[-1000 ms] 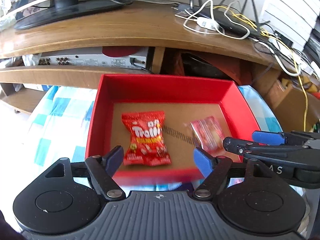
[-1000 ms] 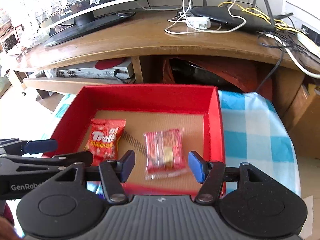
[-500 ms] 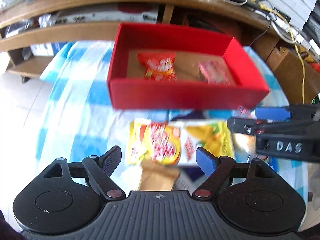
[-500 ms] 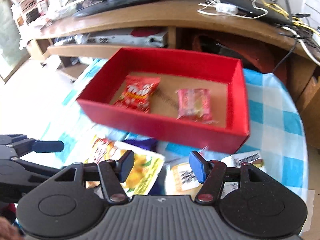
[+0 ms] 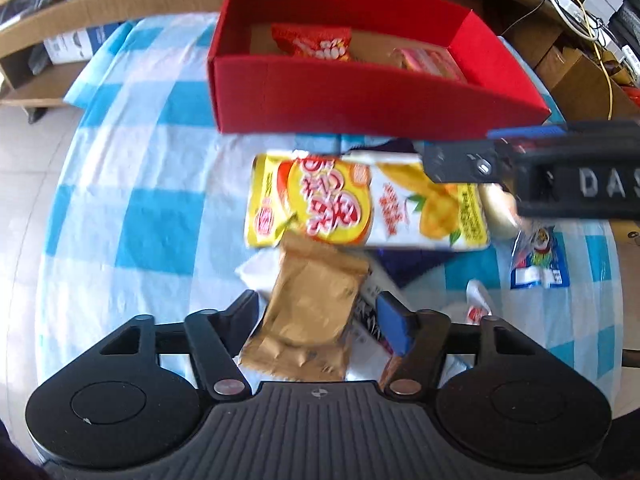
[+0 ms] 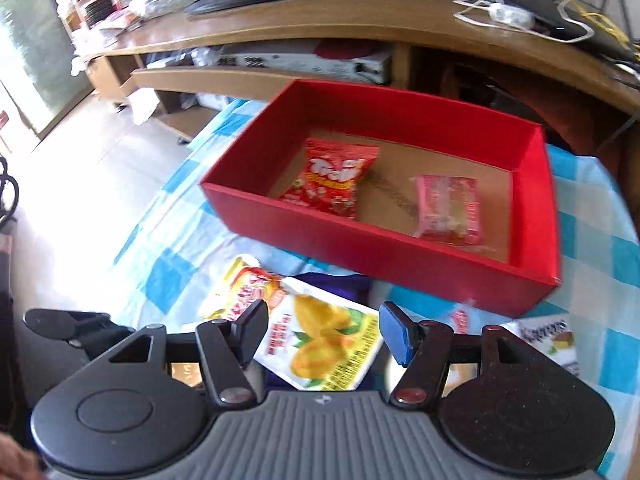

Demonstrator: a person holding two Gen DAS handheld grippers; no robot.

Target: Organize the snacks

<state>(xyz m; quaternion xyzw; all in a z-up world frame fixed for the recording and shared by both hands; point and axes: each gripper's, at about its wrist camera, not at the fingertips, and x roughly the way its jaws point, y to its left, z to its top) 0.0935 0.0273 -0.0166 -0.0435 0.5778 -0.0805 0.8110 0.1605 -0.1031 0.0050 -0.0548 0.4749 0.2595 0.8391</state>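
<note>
Left claw (image 5: 318, 314) is closing w/ the gold snack pouch (image 5: 308, 312) sitting between its jaws; pads aren't visibly pressing it yet. Right claw (image 6: 322, 334) is hanging about half open over the mango snack bag (image 6: 320, 344), gripping nothing. Both bags are lying in a loose pile on the blue-checked cloth (image 5: 140, 184) covering the tabletop, next to a yellow-red bag (image 5: 312, 200). Just beyond the pile, the red box (image 6: 360, 240) is holding a red Trolli bag (image 6: 332, 176) on its left & a pink packet (image 6: 448, 208) on its right, apart from each other. Behind, a wooden shelf unit (image 6: 360, 28) is carrying cables.
</note>
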